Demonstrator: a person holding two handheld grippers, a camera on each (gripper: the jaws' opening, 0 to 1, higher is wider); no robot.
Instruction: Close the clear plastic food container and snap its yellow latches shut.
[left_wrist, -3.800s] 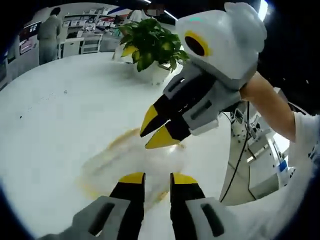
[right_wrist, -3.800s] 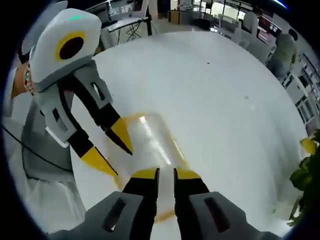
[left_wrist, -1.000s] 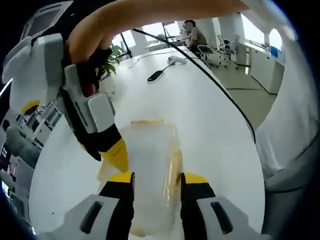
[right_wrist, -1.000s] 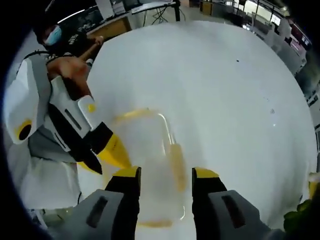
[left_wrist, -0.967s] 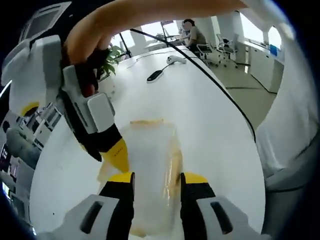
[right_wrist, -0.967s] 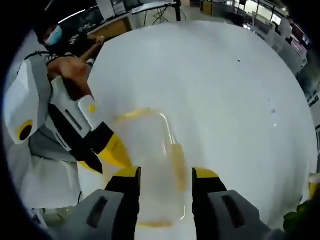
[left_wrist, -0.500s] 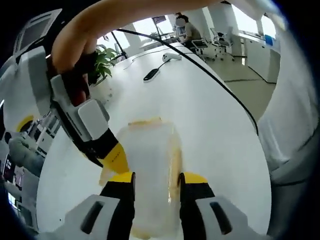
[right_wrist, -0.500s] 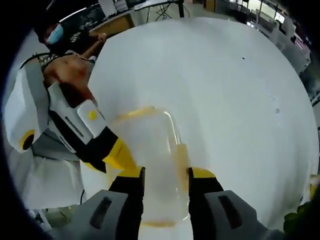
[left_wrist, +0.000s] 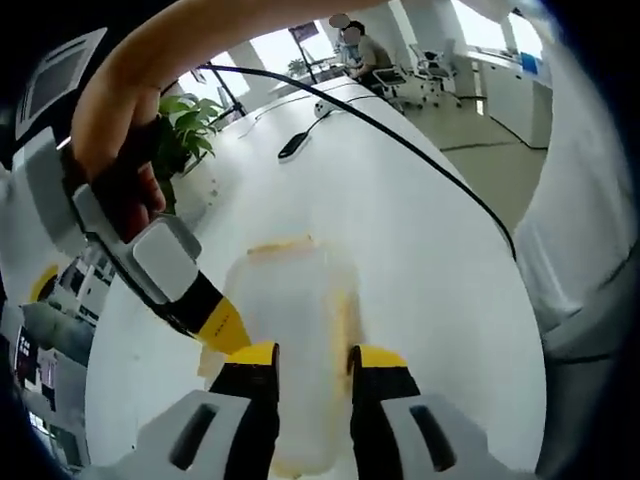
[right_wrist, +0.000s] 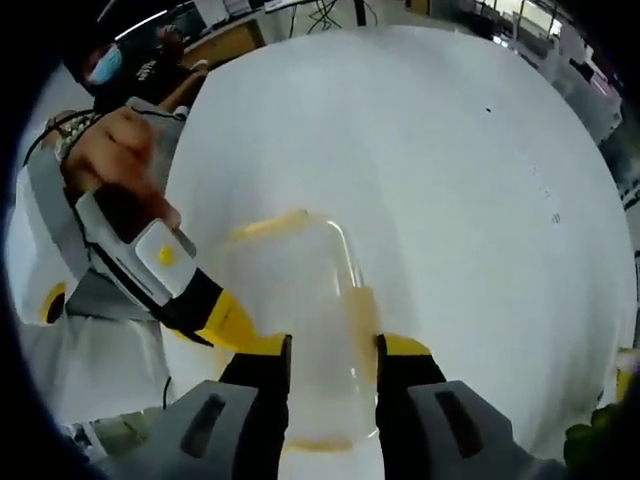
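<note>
The clear plastic food container (left_wrist: 295, 300) lies on the white table with its lid on and yellow latches along its edges. In the left gripper view my left gripper (left_wrist: 314, 358) has its jaws drawn in around the container's near end. The right gripper's yellow fingertip (left_wrist: 222, 328), held by a hand, touches the container's left side. In the right gripper view the container (right_wrist: 300, 290) runs away from me, and my right gripper (right_wrist: 332, 347) is closed on its near end, beside a yellow latch (right_wrist: 364, 318). The left gripper's fingertip (right_wrist: 228, 320) meets it from the left.
The round white table (right_wrist: 420, 160) has open surface beyond the container. A potted plant (left_wrist: 185, 125), a black cable (left_wrist: 400, 140) and a dark handset (left_wrist: 298, 146) are farther along the table. A seated person (left_wrist: 362, 52) is in the background, and desks stand past the table edge.
My left gripper's jaws have narrowed onto the container. The right gripper's jaws narrowed a second ago and have held since. Both views have shifted slightly.
</note>
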